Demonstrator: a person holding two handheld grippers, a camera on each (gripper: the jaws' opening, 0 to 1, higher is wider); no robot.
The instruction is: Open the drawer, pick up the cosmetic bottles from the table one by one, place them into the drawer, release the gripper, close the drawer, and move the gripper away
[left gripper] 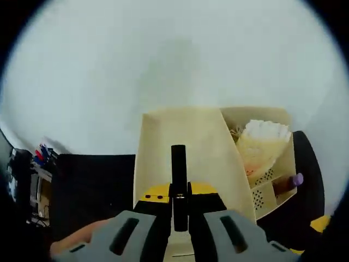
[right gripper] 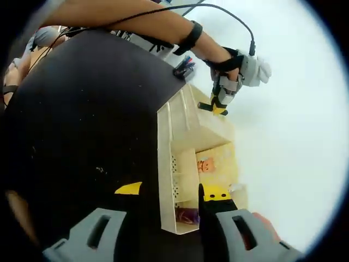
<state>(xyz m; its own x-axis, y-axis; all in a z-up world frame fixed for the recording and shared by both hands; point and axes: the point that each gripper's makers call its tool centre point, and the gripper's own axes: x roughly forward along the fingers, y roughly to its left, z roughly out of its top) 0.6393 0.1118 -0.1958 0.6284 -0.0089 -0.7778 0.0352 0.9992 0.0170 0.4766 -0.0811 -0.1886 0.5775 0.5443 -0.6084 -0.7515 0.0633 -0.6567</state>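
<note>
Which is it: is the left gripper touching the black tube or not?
Touching. The left gripper view shows the black tube pinched between the left gripper's jaws, with no gap.

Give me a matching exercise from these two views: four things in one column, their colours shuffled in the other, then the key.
Things:
1. organizer
2. table
3. bottle cap
4. wall

Colours:
A. purple
B. white
C. cream
D. black

Pairs: 1-C, 2-D, 3-A, 4-B
</note>
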